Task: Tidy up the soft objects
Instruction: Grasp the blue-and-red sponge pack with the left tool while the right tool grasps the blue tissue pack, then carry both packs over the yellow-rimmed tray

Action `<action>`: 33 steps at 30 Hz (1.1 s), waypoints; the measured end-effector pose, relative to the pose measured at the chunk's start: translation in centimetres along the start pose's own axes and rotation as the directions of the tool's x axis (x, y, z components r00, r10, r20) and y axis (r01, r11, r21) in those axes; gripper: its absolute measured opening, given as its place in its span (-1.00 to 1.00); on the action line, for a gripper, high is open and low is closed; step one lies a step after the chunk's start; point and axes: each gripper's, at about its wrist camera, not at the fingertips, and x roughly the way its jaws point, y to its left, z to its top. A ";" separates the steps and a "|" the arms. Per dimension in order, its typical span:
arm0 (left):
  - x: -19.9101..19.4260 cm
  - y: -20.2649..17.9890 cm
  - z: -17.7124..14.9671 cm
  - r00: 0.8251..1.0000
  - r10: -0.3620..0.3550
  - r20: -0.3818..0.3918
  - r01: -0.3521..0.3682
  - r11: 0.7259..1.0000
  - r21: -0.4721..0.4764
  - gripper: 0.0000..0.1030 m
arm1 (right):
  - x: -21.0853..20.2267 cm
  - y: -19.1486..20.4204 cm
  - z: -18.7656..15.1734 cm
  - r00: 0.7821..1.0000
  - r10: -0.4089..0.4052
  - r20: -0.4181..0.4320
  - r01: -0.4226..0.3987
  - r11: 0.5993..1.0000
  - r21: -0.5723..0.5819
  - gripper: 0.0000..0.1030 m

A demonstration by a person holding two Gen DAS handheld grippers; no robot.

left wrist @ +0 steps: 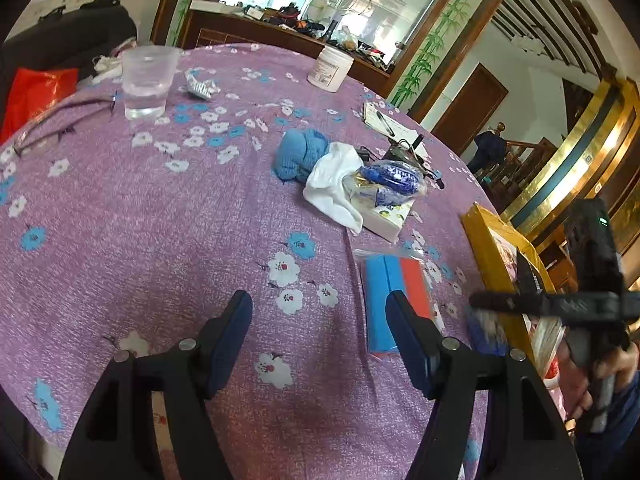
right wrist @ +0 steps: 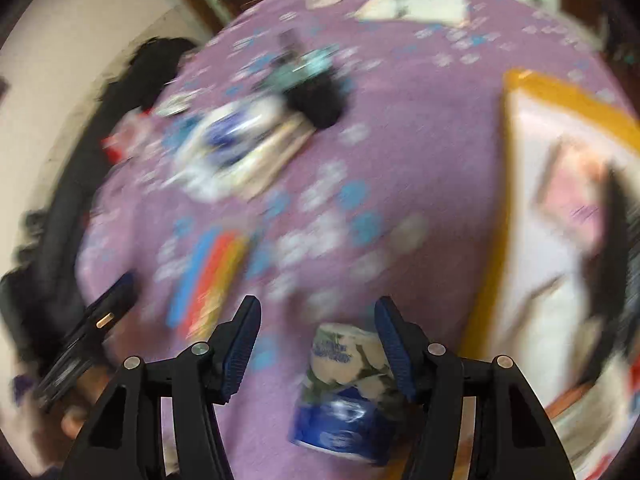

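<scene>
A: Left view: what's around your left gripper (left wrist: 319, 312)?

B: Jaws parted, holding nothing, over bare purple flowered tablecloth (left wrist: 120, 208). The flat blue-and-red foam pack (left wrist: 390, 292) lies beside your right finger; the knitted blue sock (left wrist: 298, 154) and white sock (left wrist: 334, 188) lie farther ahead.

A: Right view?

B: Blurred. Your right gripper (right wrist: 318, 320) gapes around a soft wrapped blue-and-white tissue pack (right wrist: 346, 388); contact unclear.

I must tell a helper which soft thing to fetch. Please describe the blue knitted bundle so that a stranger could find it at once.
On the purple flowered tablecloth, look at the small pile of things near the middle. The blue knitted bundle lies at the pile's left end, touching a white cloth. It alone is ribbed, matte blue fabric; the nearby blue packet is shiny plastic.
</scene>
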 end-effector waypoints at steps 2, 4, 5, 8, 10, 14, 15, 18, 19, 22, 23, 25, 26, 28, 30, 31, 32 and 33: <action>-0.3 0.0 0.1 1.000 -0.001 0.005 0.001 1.000 -0.001 0.38 | -0.7 1.7 -1.3 0.997 0.080 -0.007 -0.080 0.996 -0.043 0.38; -0.5 0.0 0.1 1.000 -0.006 0.004 0.006 1.000 -0.006 0.40 | -2.1 2.3 -2.2 0.988 0.157 0.013 -0.156 0.986 -0.055 0.38; -0.5 -0.1 0.1 1.000 -0.009 -0.001 0.009 1.000 -0.004 0.40 | -3.2 2.4 -2.5 0.992 0.110 0.058 -0.106 0.992 -0.062 0.38; -0.2 -0.9 -0.1 0.999 -0.024 -0.032 0.025 1.000 0.008 0.41 | -5.2 2.7 -3.5 0.988 -0.033 0.153 0.047 0.995 -0.091 0.37; 0.2 -1.7 -0.1 0.998 -0.031 -0.056 0.032 0.999 0.028 0.44 | -6.3 2.3 -4.6 0.985 -0.011 0.171 0.025 0.996 -0.080 0.37; 1.6 -4.4 -0.2 0.992 -0.020 -0.121 0.033 0.994 0.106 0.53 | -8.0 1.4 -6.4 0.973 0.013 0.231 0.002 0.998 -0.063 0.38; 2.0 -5.0 -0.2 0.991 0.000 -0.132 0.017 0.992 0.123 0.53 | -8.0 1.2 -6.6 0.969 0.021 0.247 -0.007 0.999 -0.054 0.37; 3.7 -6.7 -0.2 0.984 0.056 -0.170 -0.024 0.982 0.187 0.53 | -8.4 0.3 -8.4 0.957 0.057 0.284 -0.052 0.998 -0.025 0.38; 4.2 -7.1 -0.2 0.982 0.069 -0.179 -0.033 0.980 0.197 0.53 | -8.3 0.2 -8.8 0.954 0.062 0.292 -0.061 0.998 -0.015 0.38; 6.1 -7.9 -0.2 0.974 0.118 -0.194 -0.069 0.969 0.238 0.46 | -8.1 -0.1 -10.0 0.951 0.067 0.303 -0.069 0.998 -0.004 0.38; 6.5 -8.0 -0.2 0.971 0.139 -0.196 -0.087 0.964 0.251 0.21 | -8.0 -0.1 -10.2 0.951 0.063 0.304 -0.065 0.998 -0.006 0.38; 6.6 -8.1 -0.4 0.969 0.198 -0.150 -0.150 0.948 0.281 -0.08 | -7.9 0.1 -10.3 0.955 0.054 0.292 -0.050 0.999 -0.021 0.38; 6.5 -8.0 -0.5 0.970 0.196 -0.145 -0.148 0.946 0.287 -0.08 | -7.9 0.3 -10.2 0.957 0.046 0.288 -0.038 0.999 -0.034 0.38; 5.8 -7.5 -0.7 0.973 0.186 -0.139 -0.142 0.950 0.278 -0.10 | -7.7 0.7 -10.0 0.961 0.021 0.275 -0.004 0.998 -0.061 0.38; 5.3 -7.0 -0.9 0.972 0.196 -0.132 -0.152 0.946 0.285 -0.10 | -7.1 1.3 -9.4 0.969 -0.015 0.246 0.041 0.994 -0.102 0.38; 4.8 -6.5 -1.1 0.971 0.200 -0.129 -0.156 0.946 0.285 -0.10 | -6.8 1.5 -9.1 0.972 -0.033 0.234 0.062 0.991 -0.119 0.38; 4.4 -6.1 -1.3 0.972 0.198 -0.130 -0.156 0.947 0.282 -0.10 | -6.4 1.8 -8.8 0.974 -0.054 0.219 0.086 0.987 -0.139 0.38; 4.2 -5.8 -1.4 0.972 0.197 -0.127 -0.156 0.947 0.282 -0.10 | -5.8 2.2 -8.4 0.978 -0.073 0.196 0.107 0.980 -0.167 0.38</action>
